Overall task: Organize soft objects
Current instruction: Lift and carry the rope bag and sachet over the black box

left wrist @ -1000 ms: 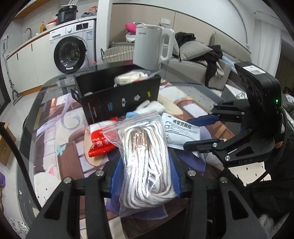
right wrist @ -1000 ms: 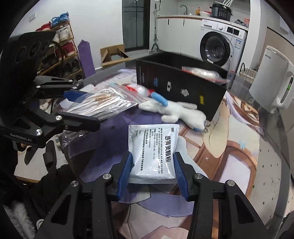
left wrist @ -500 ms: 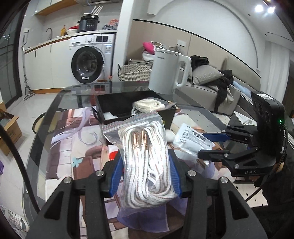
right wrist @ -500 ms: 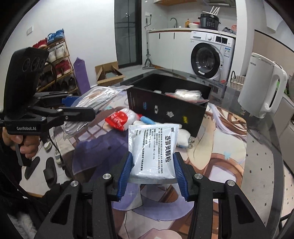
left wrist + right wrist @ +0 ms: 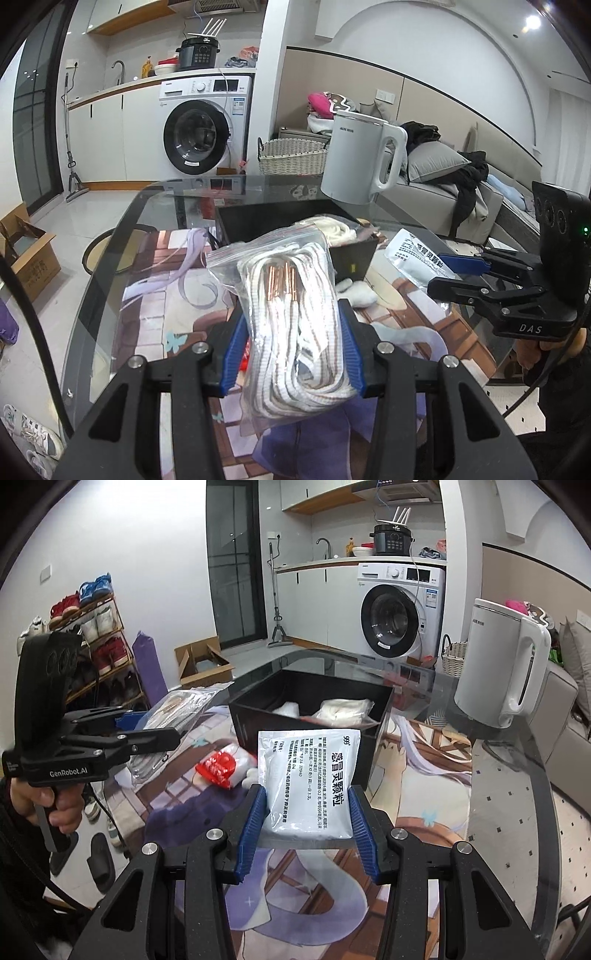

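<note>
Evidently both hands are carrying soft packets toward the black box [image 5: 310,705], which is sitting on the glass desk [image 5: 509,786] as the collecting bin; white soft bundles are already lying inside it. The left gripper [image 5: 291,347] is pinching a zip bag of white cord [image 5: 291,306] between its jaws, which are closing only as far as the bulky bag allows, and is holding it above the desk just short of the box. The right gripper [image 5: 308,823] is clamping a flat white medicine sachet [image 5: 310,779] by its lower end, jaws narrowed onto it, also short of the box. The sachet is showing "999" and Chinese print. A red-and-white packet [image 5: 221,768] is waiting on the desk beside the box. "GenRobot.AI" and "DAS" are showing on the grippers, and "AUX" on the white kettle [image 5: 498,672] beyond the box.
</note>
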Available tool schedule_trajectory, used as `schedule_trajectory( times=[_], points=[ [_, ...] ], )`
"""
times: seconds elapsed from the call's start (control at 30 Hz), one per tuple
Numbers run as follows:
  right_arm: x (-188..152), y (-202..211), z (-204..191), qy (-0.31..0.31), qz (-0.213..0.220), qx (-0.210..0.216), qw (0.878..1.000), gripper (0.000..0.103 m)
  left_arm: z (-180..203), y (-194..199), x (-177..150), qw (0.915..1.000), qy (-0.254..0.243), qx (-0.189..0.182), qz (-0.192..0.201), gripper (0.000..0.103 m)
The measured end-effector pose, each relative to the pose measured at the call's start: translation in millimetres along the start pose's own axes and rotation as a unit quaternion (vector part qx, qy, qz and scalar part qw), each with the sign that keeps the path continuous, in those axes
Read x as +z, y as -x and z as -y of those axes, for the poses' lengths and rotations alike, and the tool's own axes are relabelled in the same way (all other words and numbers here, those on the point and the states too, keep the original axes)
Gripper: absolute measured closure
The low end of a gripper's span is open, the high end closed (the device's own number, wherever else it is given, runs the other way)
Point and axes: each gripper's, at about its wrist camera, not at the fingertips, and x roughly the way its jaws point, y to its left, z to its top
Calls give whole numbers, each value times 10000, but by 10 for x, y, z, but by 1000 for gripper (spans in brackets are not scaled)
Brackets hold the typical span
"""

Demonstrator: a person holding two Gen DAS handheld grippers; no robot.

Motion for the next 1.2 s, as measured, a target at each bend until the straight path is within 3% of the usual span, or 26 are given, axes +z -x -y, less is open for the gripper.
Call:
schedule_trajectory(
  times=[1.2],
  points=[
    [659, -305, 176, -26, 92, -262, 9996, 57, -62, -343, 549, 9997, -37, 20, 249, 58]
  ],
)
